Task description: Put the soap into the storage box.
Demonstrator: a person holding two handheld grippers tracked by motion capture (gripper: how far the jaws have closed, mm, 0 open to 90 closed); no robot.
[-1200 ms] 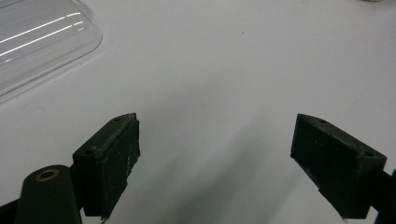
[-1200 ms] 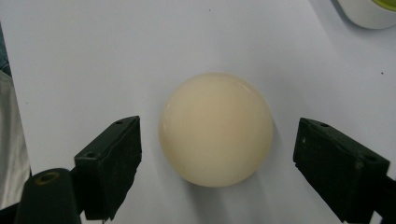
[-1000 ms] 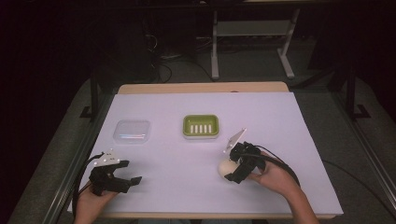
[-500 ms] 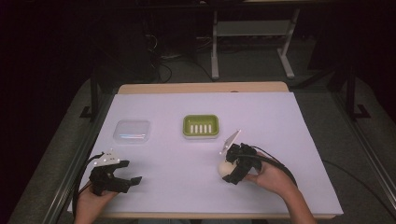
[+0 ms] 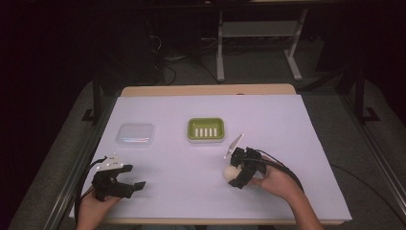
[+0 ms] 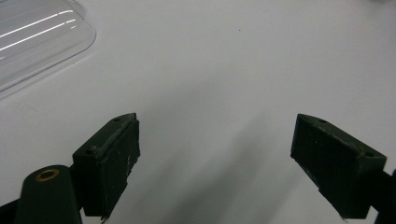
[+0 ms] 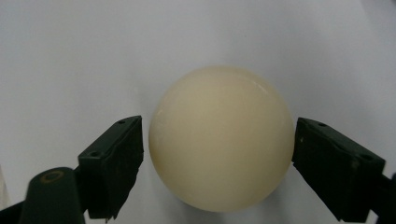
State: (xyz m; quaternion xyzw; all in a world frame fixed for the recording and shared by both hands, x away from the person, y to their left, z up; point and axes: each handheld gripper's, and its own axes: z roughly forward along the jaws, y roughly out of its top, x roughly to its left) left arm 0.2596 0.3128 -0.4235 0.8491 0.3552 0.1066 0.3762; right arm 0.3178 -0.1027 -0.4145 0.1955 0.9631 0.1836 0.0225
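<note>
Right gripper view: cream ball [image 7: 222, 140] between wide-spread jaws of right hand-held gripper [image 7: 217, 156], barely touching.

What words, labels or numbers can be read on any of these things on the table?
None: no readable text stands on anything here.
The cream ball between the right gripper jaws is plain.
The green dish bears pale slots, no letters.
The clear lid and the white table cover are unmarked.
The left gripper jaws carry no marking.

You're in a lab-like recording space: a white-covered wooden counter [image 5: 287, 124] stands on grey carpet [image 5: 62, 158], dark surroundings, cables [image 5: 167, 72] and a grey metal stand [image 5: 258, 33] at the frame's top.
</note>
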